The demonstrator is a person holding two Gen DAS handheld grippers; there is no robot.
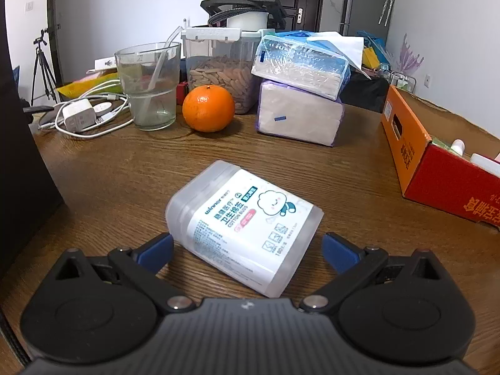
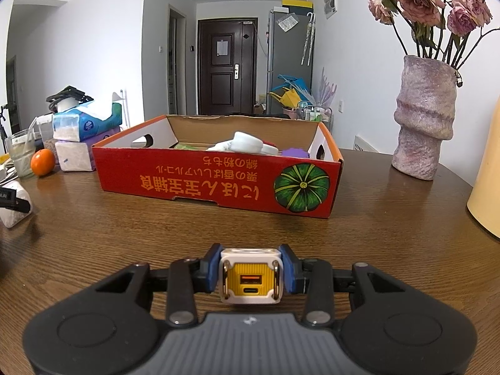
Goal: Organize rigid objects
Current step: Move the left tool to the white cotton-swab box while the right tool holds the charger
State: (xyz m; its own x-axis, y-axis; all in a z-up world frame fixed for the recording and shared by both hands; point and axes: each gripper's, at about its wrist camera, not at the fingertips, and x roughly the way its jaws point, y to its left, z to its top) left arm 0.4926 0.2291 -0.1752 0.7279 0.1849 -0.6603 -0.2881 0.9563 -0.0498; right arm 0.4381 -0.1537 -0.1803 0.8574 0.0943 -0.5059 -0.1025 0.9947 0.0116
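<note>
A frosted plastic cotton-swab box (image 1: 247, 234) with a white label lies on its side on the wooden table. My left gripper (image 1: 247, 251) is open around its near end, with a gap between each blue pad and the box. My right gripper (image 2: 251, 268) is shut on a small white and yellow charger cube (image 2: 251, 276), held just above the table. Beyond it stands a red and orange cardboard box (image 2: 218, 184), open at the top, with several white and purple items inside. The same cardboard box (image 1: 437, 168) appears at the right of the left wrist view.
At the back of the table are an orange (image 1: 208, 108), a glass with a straw (image 1: 150, 87), a white charger with cables (image 1: 78, 118), a clear jar of snacks (image 1: 218, 68) and stacked tissue packs (image 1: 300, 93). A purple vase of dried roses (image 2: 422, 118) stands at the right.
</note>
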